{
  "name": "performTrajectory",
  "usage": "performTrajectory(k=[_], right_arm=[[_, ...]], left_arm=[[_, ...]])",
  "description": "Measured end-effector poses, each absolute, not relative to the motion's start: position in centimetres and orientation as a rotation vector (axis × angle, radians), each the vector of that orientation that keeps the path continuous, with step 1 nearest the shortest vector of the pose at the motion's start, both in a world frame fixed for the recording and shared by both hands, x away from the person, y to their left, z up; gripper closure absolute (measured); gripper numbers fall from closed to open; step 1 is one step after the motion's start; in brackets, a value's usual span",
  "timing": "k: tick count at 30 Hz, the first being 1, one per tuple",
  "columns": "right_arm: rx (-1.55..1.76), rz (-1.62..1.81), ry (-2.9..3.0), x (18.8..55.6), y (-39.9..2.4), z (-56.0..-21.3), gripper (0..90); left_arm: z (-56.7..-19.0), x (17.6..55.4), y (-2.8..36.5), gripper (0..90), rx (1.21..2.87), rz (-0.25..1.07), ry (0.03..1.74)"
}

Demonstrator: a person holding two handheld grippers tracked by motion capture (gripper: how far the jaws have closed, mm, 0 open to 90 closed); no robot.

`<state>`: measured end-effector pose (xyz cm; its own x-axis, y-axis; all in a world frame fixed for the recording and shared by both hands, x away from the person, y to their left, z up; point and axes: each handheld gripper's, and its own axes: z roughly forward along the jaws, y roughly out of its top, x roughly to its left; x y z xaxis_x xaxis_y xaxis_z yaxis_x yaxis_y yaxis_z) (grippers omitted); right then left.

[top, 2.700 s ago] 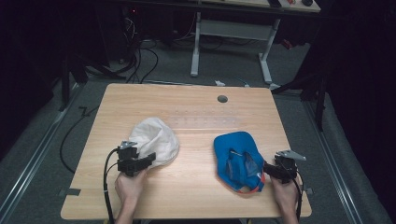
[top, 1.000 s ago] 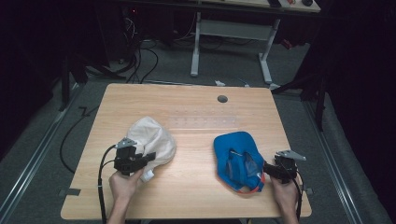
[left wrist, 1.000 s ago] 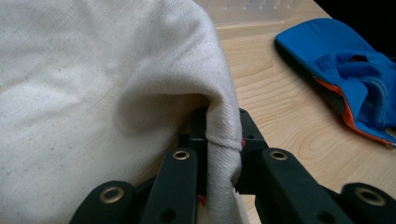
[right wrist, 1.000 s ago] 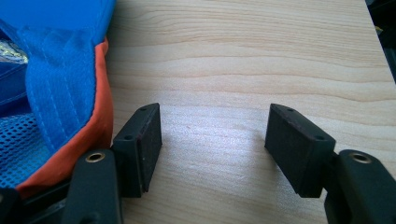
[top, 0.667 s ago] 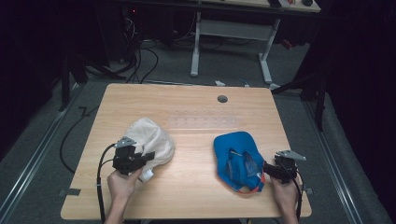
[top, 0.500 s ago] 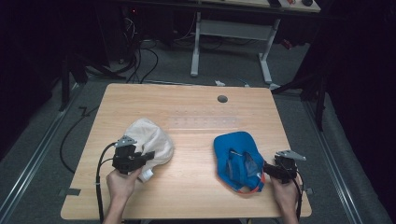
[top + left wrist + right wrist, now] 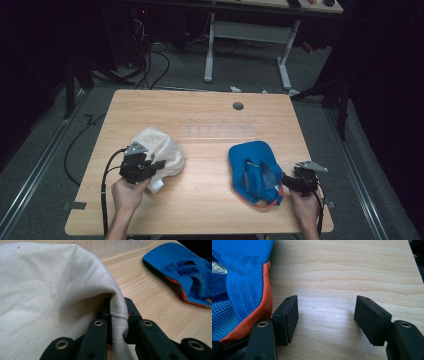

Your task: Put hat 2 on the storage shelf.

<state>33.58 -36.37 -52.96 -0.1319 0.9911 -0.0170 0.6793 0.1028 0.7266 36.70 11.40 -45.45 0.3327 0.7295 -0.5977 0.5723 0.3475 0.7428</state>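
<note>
Jaws of left gripper pinch white cap hem; right gripper gapes at blue cap's 3 o'clock. Lifting remains.

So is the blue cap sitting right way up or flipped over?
Flipped over. The blue cap lies crown down on the table, its inner lining and orange-edged rim facing up, beside the open right gripper.

L tongs clamped on cream cap rim, cap dragged slightly toward table's near-left
</note>
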Motion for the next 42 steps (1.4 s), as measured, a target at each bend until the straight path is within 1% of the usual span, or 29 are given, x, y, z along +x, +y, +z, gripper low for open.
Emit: performTrajectory(k=[19, 36, 42], right_arm=[[1.627, 0.791, 1.872, 33.6, -36.4, -53.0, 36.1], [1.628, 0.793, 1.872, 33.6, -36.4, -53.0, 36.0], [1.628, 0.792, 1.872, 33.6, -36.4, -53.0, 36.1]], left_arm=[[-41.7, 37.6, 11.3, 83.2, 1.366, 0.200, 1.258], [-38.3, 41.1, 9.4, 83.2, 1.469, 0.266, 1.170], [-37.6, 42.6, 8.3, 83.2, 1.510, 0.288, 1.132]])
